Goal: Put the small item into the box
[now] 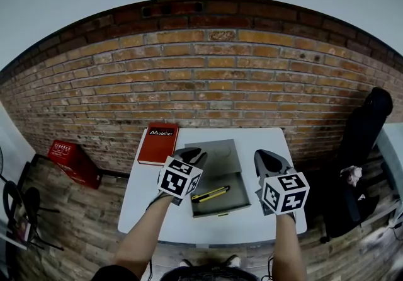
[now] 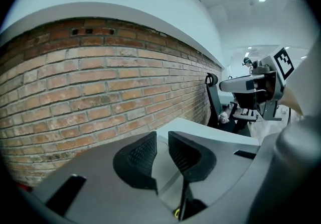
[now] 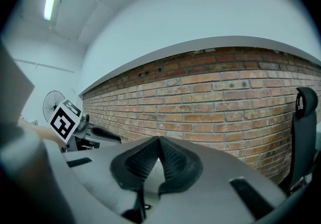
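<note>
One yellow-and-black small item (image 1: 210,194) is seen laid flat inside the open grey box (image 1: 238,203) on the tabletop (image 1: 141,198), its long axis slanted from lower left to upper right. Jaws of the left gripper (image 2: 161,150) are held narrowly apart, empty; those of the right gripper (image 3: 159,142) are pressed together on nothing.

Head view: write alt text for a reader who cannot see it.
An open grey box holding a yellow utility knife sits on a white table against a brick wall, a red book beside it. A person's left gripper and right gripper hover above the box's two sides.
</note>
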The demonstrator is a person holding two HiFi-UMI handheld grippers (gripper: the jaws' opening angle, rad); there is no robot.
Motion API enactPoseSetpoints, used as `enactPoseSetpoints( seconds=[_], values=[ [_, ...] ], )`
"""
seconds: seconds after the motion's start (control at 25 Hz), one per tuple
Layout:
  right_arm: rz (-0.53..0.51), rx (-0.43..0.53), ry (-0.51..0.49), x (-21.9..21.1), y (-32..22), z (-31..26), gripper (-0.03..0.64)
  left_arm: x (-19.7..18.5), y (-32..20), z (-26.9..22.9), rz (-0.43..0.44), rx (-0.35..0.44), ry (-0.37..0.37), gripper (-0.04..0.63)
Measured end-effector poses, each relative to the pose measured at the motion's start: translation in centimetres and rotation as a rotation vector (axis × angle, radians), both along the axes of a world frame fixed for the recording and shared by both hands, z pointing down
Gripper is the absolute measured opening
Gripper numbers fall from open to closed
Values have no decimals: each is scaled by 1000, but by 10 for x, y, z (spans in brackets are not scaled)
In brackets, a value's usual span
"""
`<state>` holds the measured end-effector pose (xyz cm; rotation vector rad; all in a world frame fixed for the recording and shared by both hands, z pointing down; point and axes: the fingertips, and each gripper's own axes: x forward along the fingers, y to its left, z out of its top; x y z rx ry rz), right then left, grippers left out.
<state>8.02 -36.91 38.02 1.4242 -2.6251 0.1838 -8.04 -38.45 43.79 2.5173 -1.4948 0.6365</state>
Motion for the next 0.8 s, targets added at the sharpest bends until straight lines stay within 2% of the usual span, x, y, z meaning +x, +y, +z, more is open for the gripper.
enactPoseSetpoints(
  seconds=[0.24,0.48,0.8],
  values=[
    [-3,8,0,0,0,-4,20,-24,4,-20,-120,86,47,77],
    [-1,15,-5,-2,-1,-8,20,-48,10,-36,-231,161,55,54],
    [0,21,15,-4,-3,-12,20,-53,15,-48,-243,207,104,44]
  ],
)
